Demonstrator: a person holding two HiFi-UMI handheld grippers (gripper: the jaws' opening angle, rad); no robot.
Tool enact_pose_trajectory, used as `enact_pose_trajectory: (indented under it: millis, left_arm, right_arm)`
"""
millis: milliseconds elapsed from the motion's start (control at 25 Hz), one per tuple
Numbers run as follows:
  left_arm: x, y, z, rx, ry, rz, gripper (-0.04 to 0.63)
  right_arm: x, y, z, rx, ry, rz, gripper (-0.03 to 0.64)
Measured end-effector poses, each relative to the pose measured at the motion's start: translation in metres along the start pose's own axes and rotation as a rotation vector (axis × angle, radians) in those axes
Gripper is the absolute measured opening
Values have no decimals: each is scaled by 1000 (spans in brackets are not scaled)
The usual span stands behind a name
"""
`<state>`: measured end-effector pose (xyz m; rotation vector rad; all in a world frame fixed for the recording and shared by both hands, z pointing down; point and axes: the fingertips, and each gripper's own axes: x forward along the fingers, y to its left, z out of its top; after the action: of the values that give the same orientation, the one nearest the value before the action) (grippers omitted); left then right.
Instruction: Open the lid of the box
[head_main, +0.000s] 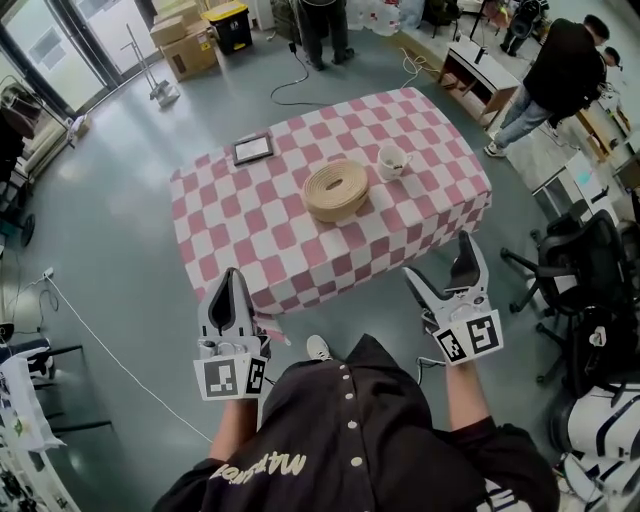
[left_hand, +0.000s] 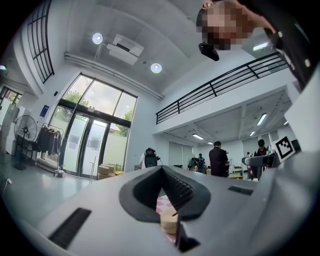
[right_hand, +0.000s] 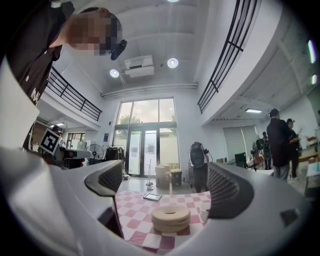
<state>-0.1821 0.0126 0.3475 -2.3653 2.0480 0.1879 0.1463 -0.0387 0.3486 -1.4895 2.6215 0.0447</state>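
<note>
The left gripper's (head_main: 233, 280) fingers (left_hand: 175, 187) are clenched tip to tip on nothing. The right gripper's (head_main: 440, 262) fingers (right_hand: 227, 187) are released, wide apart and empty. Both hang off the desk's (head_main: 230, 230) near edge. The round box (head_main: 337, 190) sits mid-desk, lid on, with a cup (head_main: 392, 160) near its far right.

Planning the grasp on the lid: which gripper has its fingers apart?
The right gripper: its fingers stand wide apart, framing the box on the table ahead. The left gripper has its fingers meeting at the tips.
</note>
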Motion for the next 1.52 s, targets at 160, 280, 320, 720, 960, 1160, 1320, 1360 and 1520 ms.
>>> enact_pose_trajectory:
  millis: [160, 280, 320, 720, 960, 1160, 1320, 1360, 1520]
  left_arm:
    - [13, 18, 0, -4, -4, -21, 11]
    - [22, 26, -4, -9, -1, -41, 11]
    - [23, 28, -5, -8, 1, -49, 11]
    - [45, 32, -17, -4, 25, -100, 11]
    - [60, 26, -20, 18, 30, -105, 11]
    - [86, 23, -21, 19, 31, -87, 11]
    - [109, 19, -24, 29, 37, -76, 11]
    - [116, 18, -25, 28, 38, -71, 11]
    - [147, 14, -27, 27, 41, -48, 11]
  right_arm:
    - [14, 8, 0, -13, -10, -22, 514]
    - [21, 13, -1, -21, -17, -35, 508]
    - [23, 16, -2, -22, -16, -37, 508]
    - [32, 22, -19, -15, 31, -38, 508]
    - [44, 11, -25, -12, 42, -22, 505]
    - [67, -6, -28, -9, 35, 2, 497]
    - [88, -22, -33, -12, 37, 23, 485]
    - [94, -28, -34, -11, 37, 26, 485]
    - [121, -55, -36, 7, 39, 44, 476]
